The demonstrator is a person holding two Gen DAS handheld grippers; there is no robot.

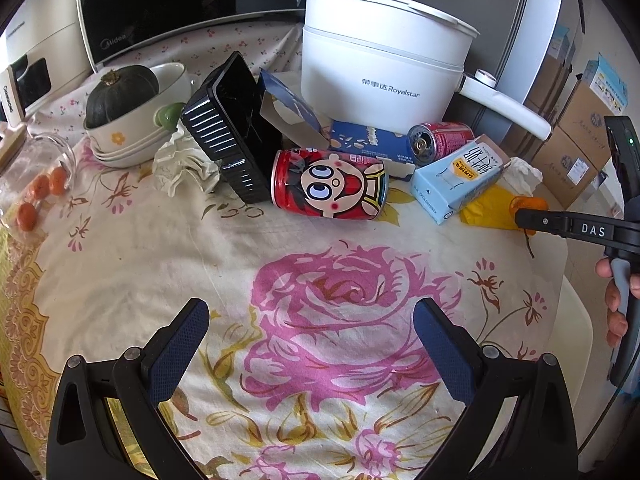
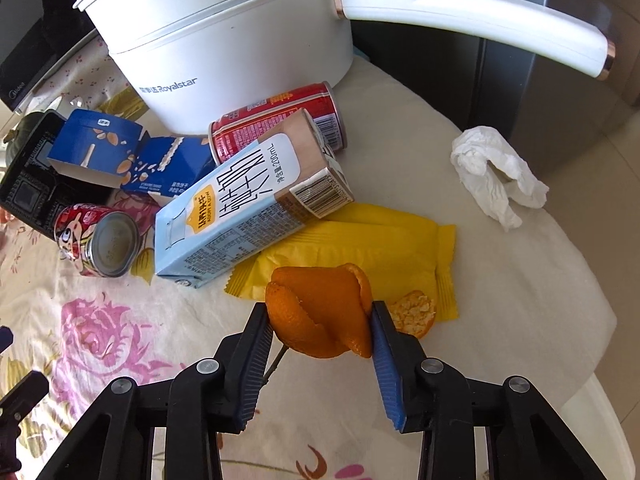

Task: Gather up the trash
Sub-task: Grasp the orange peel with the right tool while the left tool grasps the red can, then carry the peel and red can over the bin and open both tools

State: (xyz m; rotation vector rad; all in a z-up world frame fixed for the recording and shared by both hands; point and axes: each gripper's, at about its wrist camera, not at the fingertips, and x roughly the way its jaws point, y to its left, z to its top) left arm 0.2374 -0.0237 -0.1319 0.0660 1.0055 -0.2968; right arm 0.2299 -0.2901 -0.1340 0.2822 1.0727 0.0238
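My right gripper (image 2: 320, 308) is shut on a curled orange peel (image 2: 316, 320), both pads pressing its sides. A smaller peel piece (image 2: 416, 314) lies on a yellow wrapper (image 2: 380, 240) just behind. Beyond sit a light-blue milk carton (image 2: 248, 208), a red can (image 2: 280, 116), a torn blue box (image 2: 132, 160), a cartoon-printed red can (image 1: 330, 184), a tipped black tray (image 1: 232, 136) and crumpled tissues (image 2: 496, 172) (image 1: 180, 160). My left gripper (image 1: 311, 306) hangs open over the flowered tablecloth (image 1: 320, 264), nothing between its fingers. The right gripper (image 1: 528, 216) shows at the left wrist view's right edge, held by a hand.
A white electric pot (image 1: 380, 60) with a long handle (image 2: 480, 16) stands behind the trash. Stacked bowls (image 1: 128, 136) with a dark squash, a microwave (image 1: 160, 8) and a glass jar (image 1: 44, 176) of small oranges sit at the left. The table edge (image 2: 592, 280) runs close on the right.
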